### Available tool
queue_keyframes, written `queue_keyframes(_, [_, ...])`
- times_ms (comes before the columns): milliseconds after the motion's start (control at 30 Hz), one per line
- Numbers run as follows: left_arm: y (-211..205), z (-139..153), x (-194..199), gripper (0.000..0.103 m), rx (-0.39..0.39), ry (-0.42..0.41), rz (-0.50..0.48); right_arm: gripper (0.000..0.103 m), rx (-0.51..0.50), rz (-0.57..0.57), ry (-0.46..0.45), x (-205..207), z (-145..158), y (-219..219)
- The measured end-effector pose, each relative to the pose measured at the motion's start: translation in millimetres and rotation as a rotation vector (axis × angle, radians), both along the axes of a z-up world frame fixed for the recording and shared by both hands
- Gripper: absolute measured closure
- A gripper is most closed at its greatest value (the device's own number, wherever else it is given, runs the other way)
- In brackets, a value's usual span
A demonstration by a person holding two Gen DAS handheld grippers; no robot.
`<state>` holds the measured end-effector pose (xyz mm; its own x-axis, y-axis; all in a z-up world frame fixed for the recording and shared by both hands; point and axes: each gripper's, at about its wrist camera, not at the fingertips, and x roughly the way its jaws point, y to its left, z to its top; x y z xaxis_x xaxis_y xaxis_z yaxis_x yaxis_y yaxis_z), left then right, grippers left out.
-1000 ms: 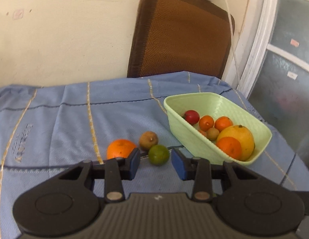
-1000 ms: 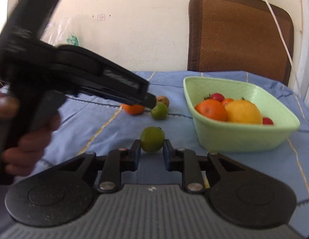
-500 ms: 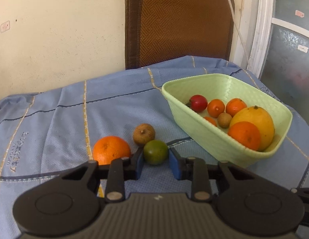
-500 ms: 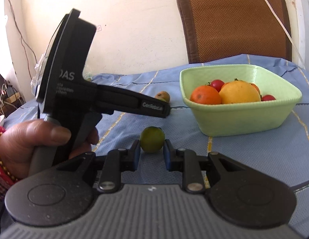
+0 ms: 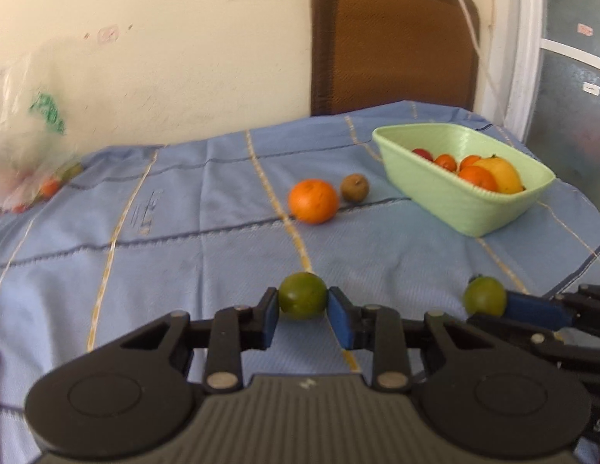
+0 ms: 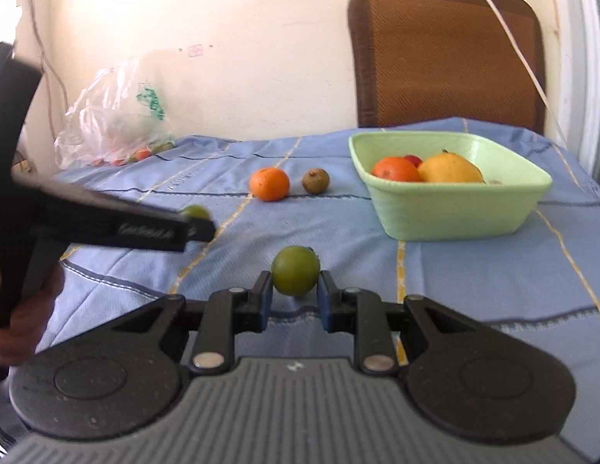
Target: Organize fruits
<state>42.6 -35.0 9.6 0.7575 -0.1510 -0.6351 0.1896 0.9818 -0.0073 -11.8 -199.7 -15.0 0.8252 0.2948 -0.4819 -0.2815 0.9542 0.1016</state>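
My left gripper (image 5: 303, 311) is shut on a green lime (image 5: 303, 295), held above the blue cloth. In the right wrist view, my right gripper (image 6: 293, 295) is shut on a second green lime (image 6: 295, 275). That second lime (image 5: 484, 295) also shows at the right edge of the left wrist view, at the tip of the other tool. An orange (image 5: 312, 201) and a small brown fruit (image 5: 354, 187) lie on the cloth left of the pale green basket (image 5: 447, 203), which holds oranges, a yellow fruit and a red one.
A blue tablecloth (image 6: 474, 270) covers the table. A clear plastic bag (image 6: 114, 123) with small fruits sits at the back left by the wall. A brown chair back (image 6: 447, 58) stands behind the table. A hand (image 6: 25, 321) grips the left tool.
My left gripper closed on the lime beside the orange, then pulled back toward the near side with it. The right gripper kept its lime and barely moved.
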Motion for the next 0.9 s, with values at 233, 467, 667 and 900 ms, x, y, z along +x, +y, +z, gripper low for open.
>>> queue_keyframes(233, [1.4,-6.6,-9.5,0.071,0.016,-0.062,0.052,0.069,-0.063,-0.004,-0.008,0.4,-4.5,5.8])
queue_keyframes(467, [9.3,-7.5,-13.7,0.069,-0.027,-0.069,0.067,0.054,-0.042,0.014,-0.010,-0.8,-4.8,6.1])
queue_keyframes(667, [12.0,-8.3,-16.7,0.065,-0.039,-0.072,0.077,0.053,-0.043,0.018,-0.023,-2.5,-4.2,5.1])
queue_keyframes(900, [15.5,-8.6,-18.2,0.065,-0.050,-0.075,0.082,0.053,-0.039,0.000,-0.074,-9.0,-3.1,3.9])
